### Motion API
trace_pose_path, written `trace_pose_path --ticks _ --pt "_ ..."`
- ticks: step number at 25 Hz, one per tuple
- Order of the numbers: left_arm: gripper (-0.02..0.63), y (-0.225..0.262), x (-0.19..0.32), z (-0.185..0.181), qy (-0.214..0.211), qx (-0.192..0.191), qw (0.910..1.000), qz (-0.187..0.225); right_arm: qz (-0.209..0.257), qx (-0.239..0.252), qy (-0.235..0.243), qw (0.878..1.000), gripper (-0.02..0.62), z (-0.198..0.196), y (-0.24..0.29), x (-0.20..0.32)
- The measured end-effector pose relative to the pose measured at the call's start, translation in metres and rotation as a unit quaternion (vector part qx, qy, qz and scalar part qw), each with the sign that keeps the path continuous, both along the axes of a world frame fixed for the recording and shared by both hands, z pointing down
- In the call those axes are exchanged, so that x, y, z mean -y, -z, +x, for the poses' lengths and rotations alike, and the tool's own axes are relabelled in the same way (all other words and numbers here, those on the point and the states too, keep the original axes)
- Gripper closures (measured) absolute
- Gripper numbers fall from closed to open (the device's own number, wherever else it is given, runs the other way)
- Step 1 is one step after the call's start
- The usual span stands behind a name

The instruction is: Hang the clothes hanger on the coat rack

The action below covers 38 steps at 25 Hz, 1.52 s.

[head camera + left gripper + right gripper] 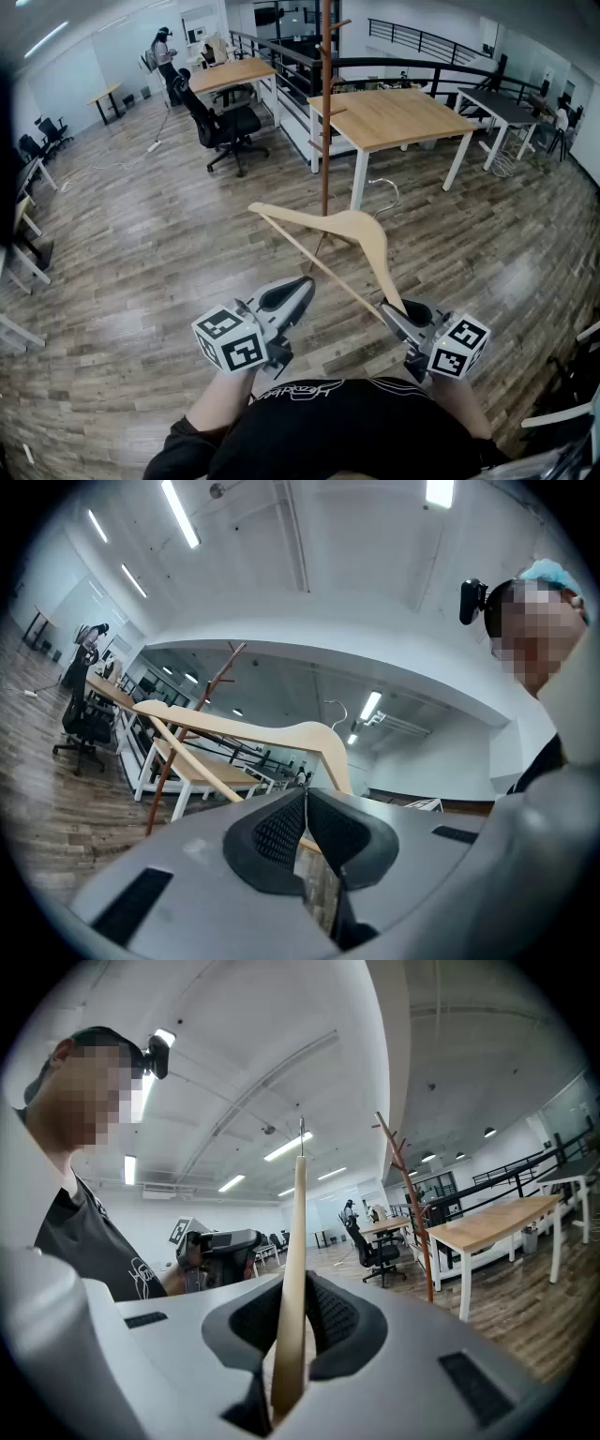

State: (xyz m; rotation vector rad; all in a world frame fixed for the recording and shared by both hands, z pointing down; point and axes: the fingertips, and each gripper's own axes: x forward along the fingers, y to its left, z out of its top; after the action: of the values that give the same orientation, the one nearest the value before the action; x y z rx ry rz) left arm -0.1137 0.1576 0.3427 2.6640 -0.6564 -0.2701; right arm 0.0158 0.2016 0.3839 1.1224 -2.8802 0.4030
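Observation:
A pale wooden clothes hanger point(349, 231) with a metal hook hangs in front of me, above the floor. My right gripper point(396, 312) is shut on the end of one arm; in the right gripper view the wood point(296, 1241) stands upright between the pads of that gripper point(292, 1321). To the hanger's left, my left gripper point(302, 284) is shut and empty, its pads meeting with nothing between them point(305, 803). The hanger point(272, 731) shows beyond it. The coat rack point(325, 112), a brown wooden pole with pegs, stands ahead past the hanger, near a table.
A light wood table point(394, 117) on white legs stands right of the rack. A black office chair point(223, 127) and another desk point(230, 73) are at the left rear. A person point(165, 56) stands far back. A black railing point(422, 42) runs behind.

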Motion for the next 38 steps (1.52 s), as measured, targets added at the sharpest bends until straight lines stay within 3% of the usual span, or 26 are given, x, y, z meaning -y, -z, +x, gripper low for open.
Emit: trace_pose_path --ticks 10,27,38 --pt "0.592 0.002 -0.013 0.033 -0.002 0.011 0.9999 0.006 0.0 0.017 0.002 1.0 0.518 0.028 0.001 -0.009" --pt "0.592 0.016 -0.02 0.146 0.01 0.03 0.9988 0.037 0.017 0.01 0.025 0.999 0.518 0.135 0.002 -0.01" --pt "0.592 -0.005 0.003 0.152 0.033 0.041 0.9985 0.015 -0.004 0.025 0.037 0.999 0.518 0.15 -0.02 0.014"
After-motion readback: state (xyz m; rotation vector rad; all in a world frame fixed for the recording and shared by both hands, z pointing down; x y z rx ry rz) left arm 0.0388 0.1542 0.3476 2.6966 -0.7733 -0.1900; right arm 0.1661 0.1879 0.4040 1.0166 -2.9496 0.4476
